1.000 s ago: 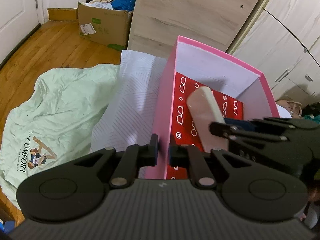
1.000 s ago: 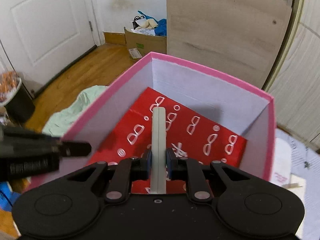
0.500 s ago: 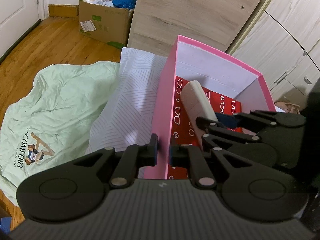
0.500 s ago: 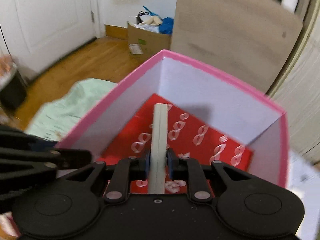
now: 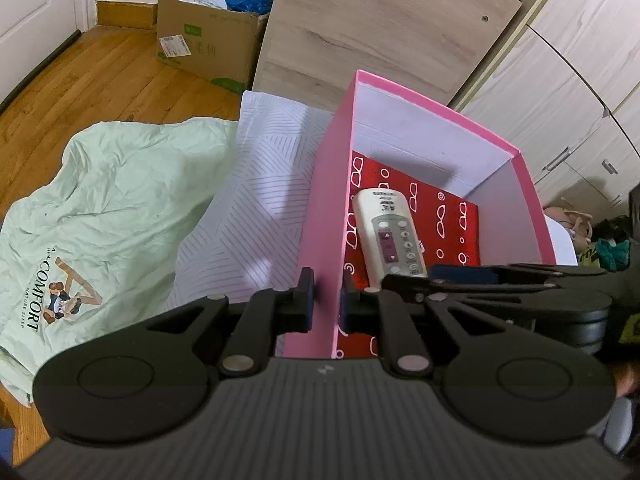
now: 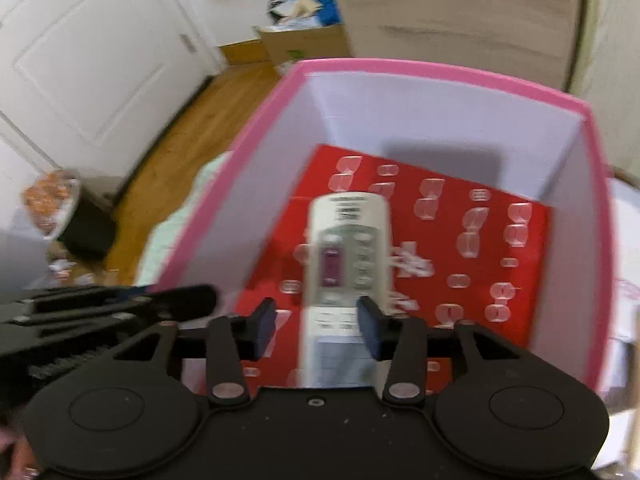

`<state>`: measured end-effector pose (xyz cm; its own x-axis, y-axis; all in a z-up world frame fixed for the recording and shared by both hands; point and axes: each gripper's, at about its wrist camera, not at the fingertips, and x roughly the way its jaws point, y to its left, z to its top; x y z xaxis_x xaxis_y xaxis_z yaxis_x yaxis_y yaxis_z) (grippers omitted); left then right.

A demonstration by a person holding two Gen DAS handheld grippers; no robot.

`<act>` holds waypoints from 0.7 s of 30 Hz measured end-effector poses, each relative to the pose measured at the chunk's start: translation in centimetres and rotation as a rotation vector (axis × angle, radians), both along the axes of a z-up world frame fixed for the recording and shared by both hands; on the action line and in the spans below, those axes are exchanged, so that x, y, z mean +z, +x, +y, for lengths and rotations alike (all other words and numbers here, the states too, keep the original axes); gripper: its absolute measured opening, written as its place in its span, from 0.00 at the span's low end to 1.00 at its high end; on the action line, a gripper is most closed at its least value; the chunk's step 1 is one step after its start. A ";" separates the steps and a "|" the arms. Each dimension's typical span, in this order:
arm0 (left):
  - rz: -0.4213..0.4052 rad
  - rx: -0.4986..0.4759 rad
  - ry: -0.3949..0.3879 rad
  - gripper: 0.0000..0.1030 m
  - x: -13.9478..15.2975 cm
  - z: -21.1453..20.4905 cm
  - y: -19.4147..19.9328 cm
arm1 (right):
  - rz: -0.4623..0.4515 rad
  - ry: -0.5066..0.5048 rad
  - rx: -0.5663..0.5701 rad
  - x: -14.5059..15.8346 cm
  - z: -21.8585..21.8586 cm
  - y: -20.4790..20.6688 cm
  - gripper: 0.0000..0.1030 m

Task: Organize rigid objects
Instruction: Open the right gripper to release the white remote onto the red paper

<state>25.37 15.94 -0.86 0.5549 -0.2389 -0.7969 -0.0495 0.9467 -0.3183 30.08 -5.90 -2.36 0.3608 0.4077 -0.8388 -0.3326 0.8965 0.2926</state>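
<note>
1. Release step: my right gripper (image 6: pixel 316 322) jaws are opening, and the remote (image 6: pixel 347 248) lies face up between them on the red sheet (image 6: pixel 480 240) in the pink box (image 6: pixel 440 72).
2. My left gripper (image 5: pixel 324 304) is clamped on the box's side wall, steadying it.
3. Next: lift the right gripper straight out; the box walls are close.
4. Nearby: green bedding (image 5: pixel 100 208) and a cardboard box (image 5: pixel 208 40), well clear.

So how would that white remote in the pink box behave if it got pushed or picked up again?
The remote looks like a stiff plastic slab, so it should not bend. Lying flat, face up on the red sheet, it would likely slide, not roll. Its smooth narrow sides may slip between the opening right tongs.
</note>
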 end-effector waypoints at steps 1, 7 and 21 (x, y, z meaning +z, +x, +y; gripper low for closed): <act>0.000 0.000 0.000 0.11 0.0 0.0 0.0 | 0.005 -0.002 -0.017 -0.1 -0.2 0.2 0.66; -0.002 0.000 0.007 0.11 0.0 -0.1 -0.1 | 0.161 0.122 -0.102 -2.3 -1.5 1.3 0.62; -0.017 -0.006 0.053 0.09 0.4 -0.8 -0.4 | 0.083 0.131 -0.020 -1.0 0.9 -0.3 0.35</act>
<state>24.95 15.09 -0.46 0.5671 -0.2000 -0.7990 -0.0384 0.9626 -0.2682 29.75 -5.01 -3.33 0.3017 0.5088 -0.8063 -0.2851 0.8551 0.4330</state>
